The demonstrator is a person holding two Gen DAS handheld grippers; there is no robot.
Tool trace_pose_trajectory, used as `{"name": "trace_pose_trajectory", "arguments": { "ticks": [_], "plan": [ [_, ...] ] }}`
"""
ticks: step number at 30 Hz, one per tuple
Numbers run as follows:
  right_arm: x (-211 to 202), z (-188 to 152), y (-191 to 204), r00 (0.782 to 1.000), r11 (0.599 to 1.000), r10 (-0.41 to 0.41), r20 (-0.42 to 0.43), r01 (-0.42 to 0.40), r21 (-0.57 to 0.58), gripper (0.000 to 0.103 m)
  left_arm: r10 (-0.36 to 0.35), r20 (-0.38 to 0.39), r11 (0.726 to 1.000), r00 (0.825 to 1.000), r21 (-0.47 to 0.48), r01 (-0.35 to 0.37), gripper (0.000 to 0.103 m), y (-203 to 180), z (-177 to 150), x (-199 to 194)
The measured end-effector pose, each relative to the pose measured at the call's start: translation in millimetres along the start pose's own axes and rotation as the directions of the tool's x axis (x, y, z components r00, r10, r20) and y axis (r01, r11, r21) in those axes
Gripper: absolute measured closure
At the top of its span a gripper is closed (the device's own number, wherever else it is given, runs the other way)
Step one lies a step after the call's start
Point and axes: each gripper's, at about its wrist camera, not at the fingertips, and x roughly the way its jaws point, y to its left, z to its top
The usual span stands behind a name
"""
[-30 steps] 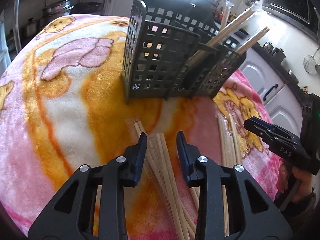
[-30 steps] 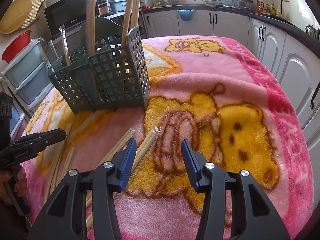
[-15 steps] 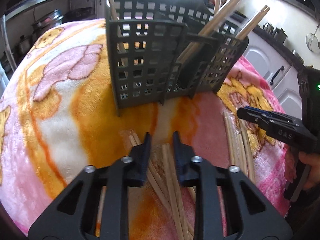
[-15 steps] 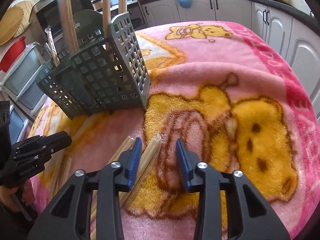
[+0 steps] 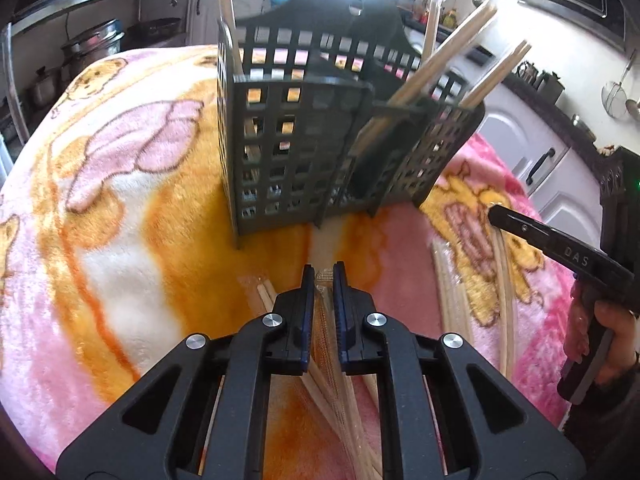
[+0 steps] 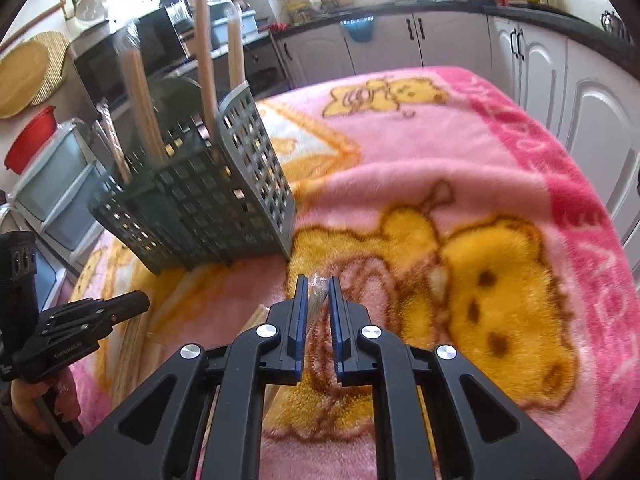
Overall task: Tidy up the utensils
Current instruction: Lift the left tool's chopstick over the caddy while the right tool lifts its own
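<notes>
Clamping down on a wrapped chopstick pair [image 5: 325, 320] with the left hand-held gripper [image 5: 324, 276], low on the pink bear blanket [image 5: 120, 208]. Same deal on the right hand-held gripper [image 6: 318, 284], pinched onto another wrapped chopstick pack [image 6: 316, 304]. Further back, grey slotted utensil caddy [image 5: 300, 152] with chopsticks standing inside.

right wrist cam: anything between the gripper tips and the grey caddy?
Only bare blanket lies between the right gripper, shut on wrapped chopsticks, and the caddy, per the right wrist view.
</notes>
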Motion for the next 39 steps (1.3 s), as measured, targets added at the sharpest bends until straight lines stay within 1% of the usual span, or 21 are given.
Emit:
{"name": "trace_pose_trajectory", "arguments": {
  "ticks": [5, 9, 14, 18, 25, 33, 39],
  "plan": [
    [-25.6, 3.2, 6.4, 0.998, 1.0, 0.001, 0.056, 0.0, -0.022, 0.093, -0.027, 0.055, 1.0, 0.998, 0.007, 0.027, 0.097, -6.6, 6.6, -17.4],
    [-46.2, 5.5, 12.9, 0.994, 0.999, 0.003, 0.113, 0.002, -0.045, 0.094, -0.053, 0.106, 0.998, 0.993, 0.029, 0.051, 0.097, -18.6, 13.3, -30.9],
    [-73.1, 7.0, 23.9, 0.986, 0.997, 0.012, 0.169, 0.0, -0.072, 0.095, -0.099, 0.135, 0.994, 0.986, 0.066, 0.091, 0.097, -35.2, 24.0, -44.6],
    [-93.3, 9.7, 34.2, 0.975, 0.994, 0.012, 0.222, 0.012, -0.106, 0.095, -0.116, 0.16, 0.991, 0.98, 0.09, 0.103, 0.097, -48.6, 32.7, -52.7],
    [-115.3, 13.5, 44.7, 0.961, 0.99, 0.035, 0.276, 0.004, -0.14, 0.096, -0.138, 0.197, 0.987, 0.971, 0.112, 0.117, 0.098, -65.8, 43.8, -63.9],
    [-136.0, 18.0, 50.7, 0.945, 0.988, 0.035, 0.326, 0.018, -0.157, 0.096, -0.164, 0.237, 0.981, 0.957, 0.141, 0.133, 0.098, -79.9, 53.7, -77.1],
    [-149.7, 21.7, 57.5, 0.933, 0.984, 0.043, 0.358, 0.022, -0.177, 0.097, -0.177, 0.279, 0.978, 0.944, 0.158, 0.136, 0.098, -86.6, 64.4, -92.0]
  ]
}}
